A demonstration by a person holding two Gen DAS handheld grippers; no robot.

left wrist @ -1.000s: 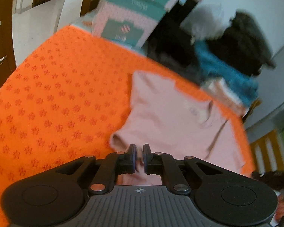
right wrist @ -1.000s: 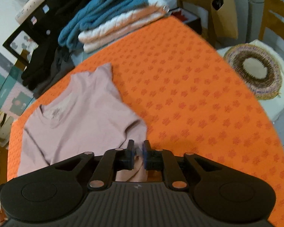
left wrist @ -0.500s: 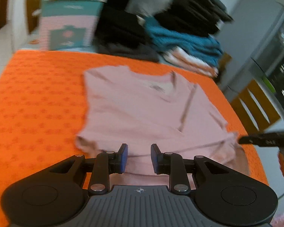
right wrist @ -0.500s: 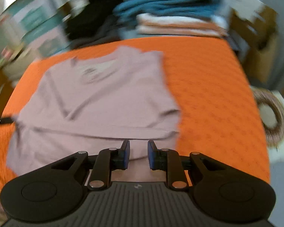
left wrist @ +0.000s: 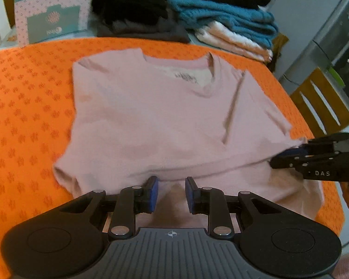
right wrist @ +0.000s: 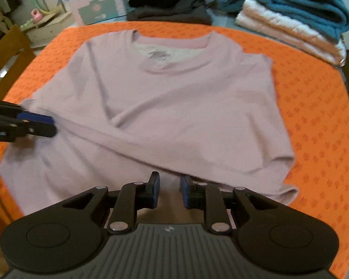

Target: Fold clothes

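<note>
The pink shirt [left wrist: 156,121] lies on the orange cloth [left wrist: 28,107] that covers the table, with its neck hole at the far side and its bottom edge near you. The shirt is mostly flat, but it has a long fold running across the lower part. One sleeve is tucked in over the body.

Your left gripper [left wrist: 171,191] hangs over the bottom edge of the shirt. Its two blue pads stand a little apart, and they have just been opening. Nothing is pinched between them; you only see shirt below the gap.

Your right gripper [right wrist: 169,190] is over the bottom edge too, nearer the other side. Its pads also stand a little apart, with only shirt showing under the gap.

Each gripper shows up at the side of the other one's view, right by the edge of the shirt.

Behind the shirt sits a pile of folded clothes [right wrist: 290,11], blue, white and black. A pink and green box [left wrist: 51,16] stands beside the pile.
</note>
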